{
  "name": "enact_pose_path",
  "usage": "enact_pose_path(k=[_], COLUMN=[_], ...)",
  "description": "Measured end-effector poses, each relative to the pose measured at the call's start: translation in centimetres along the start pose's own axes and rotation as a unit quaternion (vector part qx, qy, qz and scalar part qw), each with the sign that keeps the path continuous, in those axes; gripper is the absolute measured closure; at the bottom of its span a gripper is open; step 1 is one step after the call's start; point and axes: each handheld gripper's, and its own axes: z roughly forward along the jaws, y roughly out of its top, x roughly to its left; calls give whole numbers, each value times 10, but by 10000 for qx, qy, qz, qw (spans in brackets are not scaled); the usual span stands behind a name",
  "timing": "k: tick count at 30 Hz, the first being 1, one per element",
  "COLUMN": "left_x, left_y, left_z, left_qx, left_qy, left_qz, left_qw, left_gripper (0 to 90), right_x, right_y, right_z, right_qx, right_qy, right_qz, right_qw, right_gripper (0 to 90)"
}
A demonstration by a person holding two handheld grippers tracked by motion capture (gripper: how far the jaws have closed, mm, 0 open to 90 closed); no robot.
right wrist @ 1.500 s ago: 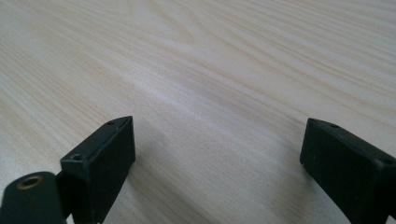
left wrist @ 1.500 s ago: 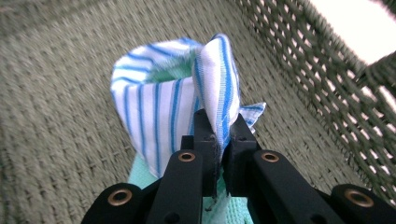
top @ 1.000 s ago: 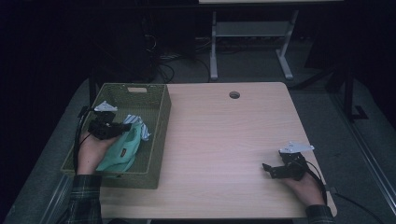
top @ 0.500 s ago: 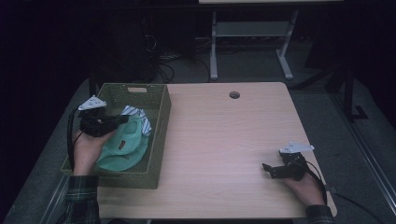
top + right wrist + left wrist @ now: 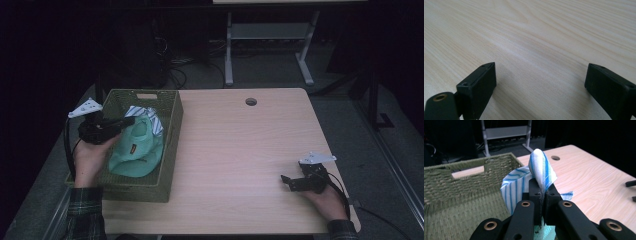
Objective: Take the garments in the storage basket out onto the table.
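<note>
Up come the left tongs [image 5: 116, 123] since a second ago, from low inside the basket [image 5: 172, 127] to rim height at its 9 o'clock side, and the cloth [image 5: 539, 167] comes with them! That striped blue-and-white cloth [image 5: 148, 119] is pinched tight between the jaws, which have closed right down on a fold of it; in the left gripper view the fold bulges up over the tips and the rest hangs below. Part of it trails down onto the green cap [image 5: 135, 152], which has shifted a little and lies in the basket's near half, at 6 o'clock from the tongs.

Over at 4 o'clock on the worktop [image 5: 240, 145], the right tongs [image 5: 286, 181] have not budged. They rest low over bare wood, jaws spread wide with nothing between them, as the right gripper view makes plain.

What does it mean? My read is that the grasp has taken and the lift-out is under way. The cloth is not clear of the basket yet, so more height looks needed before it can swing toward 3 o'clock onto the open worktop. One risk: the dangling end snagging the cap or the woven rim.
</note>
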Motion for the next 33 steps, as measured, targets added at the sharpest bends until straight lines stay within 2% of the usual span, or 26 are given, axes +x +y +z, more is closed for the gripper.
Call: enact_pose_path(k=[8,12,19,33], left_x=[-7,-12,-19,-39], left_y=[14,24,37,70], left_z=[-9,-12,-18,-24], left_qx=[-272,-343,-524,-777], left_qy=[-205,-233,-225,-384], left_qz=[28,140,218,444], left_qw=[9994,9990,9981,9952], left_gripper=[868,868,869,870], right_x=[0,0,0,0], right_y=[0,0,0,0], right_z=[0,0,0,0], right_qx=[0,2,2,3], right_qy=[0,1,0,1], right_qz=[-1,0,-8,-10], right_qw=[10000,10000,10000,10000], right_gripper=[99,99,99,99])
